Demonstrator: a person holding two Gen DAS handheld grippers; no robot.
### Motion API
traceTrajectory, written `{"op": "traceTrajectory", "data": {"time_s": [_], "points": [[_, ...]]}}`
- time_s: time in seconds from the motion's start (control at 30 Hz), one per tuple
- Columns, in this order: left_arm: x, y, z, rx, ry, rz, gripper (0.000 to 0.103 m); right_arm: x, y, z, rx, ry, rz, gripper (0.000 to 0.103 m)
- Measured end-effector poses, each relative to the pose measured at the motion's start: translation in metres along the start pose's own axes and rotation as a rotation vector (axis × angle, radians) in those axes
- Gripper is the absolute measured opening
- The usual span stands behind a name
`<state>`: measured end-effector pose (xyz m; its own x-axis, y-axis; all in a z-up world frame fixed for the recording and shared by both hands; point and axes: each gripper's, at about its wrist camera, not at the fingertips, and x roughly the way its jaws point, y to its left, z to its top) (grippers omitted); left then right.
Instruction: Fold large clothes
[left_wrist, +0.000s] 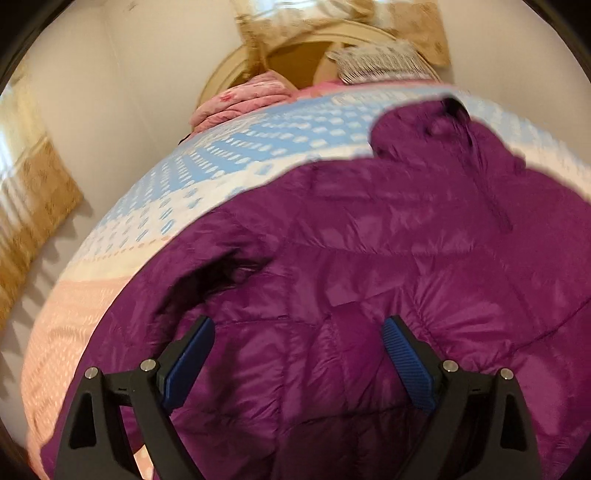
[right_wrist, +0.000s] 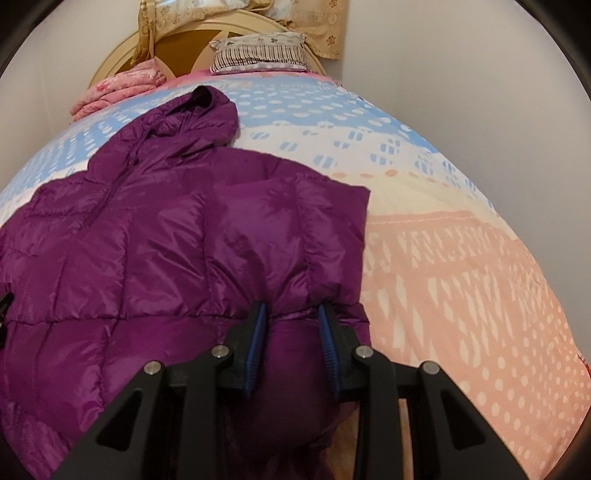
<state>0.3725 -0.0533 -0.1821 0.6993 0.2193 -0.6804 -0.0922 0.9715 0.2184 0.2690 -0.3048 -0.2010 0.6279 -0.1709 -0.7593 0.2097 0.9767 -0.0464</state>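
A purple quilted down jacket with a hood (right_wrist: 155, 229) lies spread on a bed covered by a patterned sheet in blue, cream and peach bands (right_wrist: 443, 229), its hood pointing toward the head of the bed and its lower part reaching the foot edge nearest the cameras. In the right wrist view one side of the jacket is folded over onto the body, forming a straight edge on the side toward the peach band of the sheet. The right hand-held gripper (right_wrist: 293, 343) has its jaws drawn narrow, and its blue ribbed pads (right_wrist: 255, 350) press from both sides on a puffed bunch of the jacket's fabric near the foot edge of the bed, so that the cloth bulges between them. The left hand-held gripper (left_wrist: 297, 362) stands wide, its blue pads (left_wrist: 406, 365) well apart above the jacket, with only slack fabric beneath them and nothing pinched; this view is somewhat blurred. A sleeve opening shows as a dark fold in the jacket beside the left gripper. At the head of the bed a rounded cream headboard (right_wrist: 122, 55) rises, with a folded pink floral quilt (right_wrist: 118, 88) and a striped, flower-printed pillow (right_wrist: 258, 51) lying before it.
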Motion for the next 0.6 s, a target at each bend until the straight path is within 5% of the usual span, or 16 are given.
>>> {"op": "traceTrajectory", "data": {"time_s": [0.17,0.27,0.6], "points": [[-0.028,0.017,-0.004,-0.069,-0.049,-0.074,0.093,-0.05,0.016,-0.008,0.008,-0.092,0.089,0.039],[-0.017,0.0,-0.014,-0.011,-0.007,-0.048,0.093,-0.041,0.036,-0.02,-0.012,-0.042,0.139,0.039],[0.001,-0.011,-0.026,0.02,0.044,-0.025,0.095,-0.014,0.051,-0.041,-0.065,-0.003,0.08,0.039]]}}
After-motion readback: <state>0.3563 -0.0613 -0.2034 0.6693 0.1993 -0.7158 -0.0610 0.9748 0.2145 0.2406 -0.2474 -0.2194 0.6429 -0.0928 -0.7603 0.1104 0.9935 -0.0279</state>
